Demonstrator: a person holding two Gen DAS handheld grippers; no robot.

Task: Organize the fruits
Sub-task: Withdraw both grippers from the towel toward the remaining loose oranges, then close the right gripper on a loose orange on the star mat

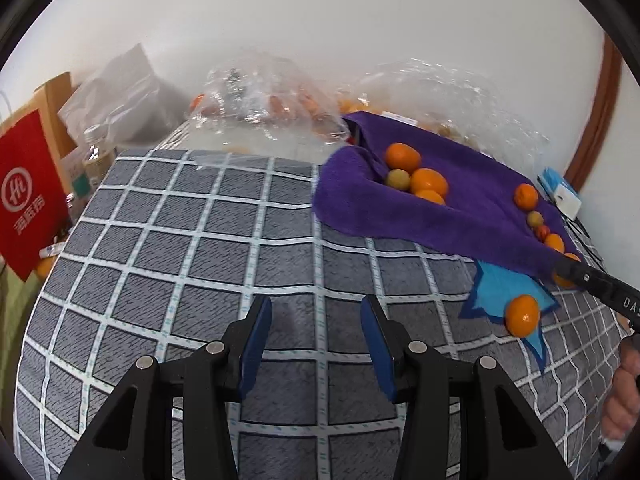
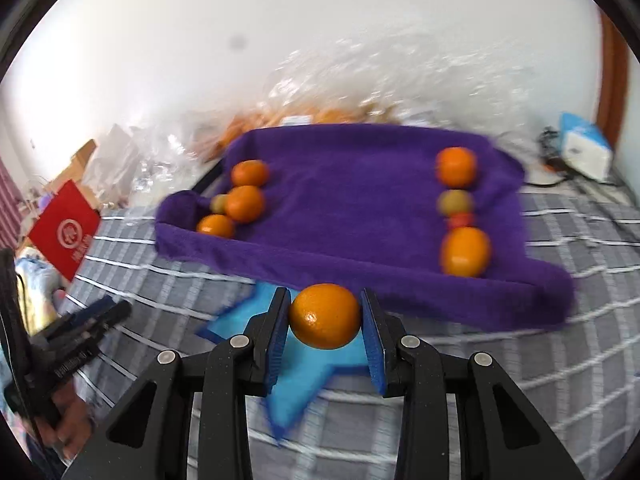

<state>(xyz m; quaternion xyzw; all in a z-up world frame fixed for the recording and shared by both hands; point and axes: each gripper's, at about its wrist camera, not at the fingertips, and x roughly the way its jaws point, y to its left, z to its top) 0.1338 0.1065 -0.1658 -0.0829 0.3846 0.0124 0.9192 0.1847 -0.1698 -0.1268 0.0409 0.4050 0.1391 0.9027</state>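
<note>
A purple towel (image 2: 352,184) lines a tray on the checked table; it also shows in the left wrist view (image 1: 472,184). Fruit lies in two rows on it: oranges and a green fruit at the left (image 2: 244,202), and oranges, a green and a small red fruit at the right (image 2: 464,248). My right gripper (image 2: 325,316) is shut on an orange (image 2: 325,316) just above a blue star-shaped mat (image 2: 304,376), in front of the towel. In the left wrist view that orange (image 1: 522,315) sits over the mat (image 1: 500,292). My left gripper (image 1: 316,320) is open and empty over the checked cloth.
Clear plastic bags with more fruit (image 1: 272,104) lie behind the tray. A red paper bag (image 1: 28,196) and bottles (image 1: 94,152) stand at the left edge. A blue-white box (image 2: 584,148) and cables lie at the far right. The checked cloth (image 1: 200,240) covers the table.
</note>
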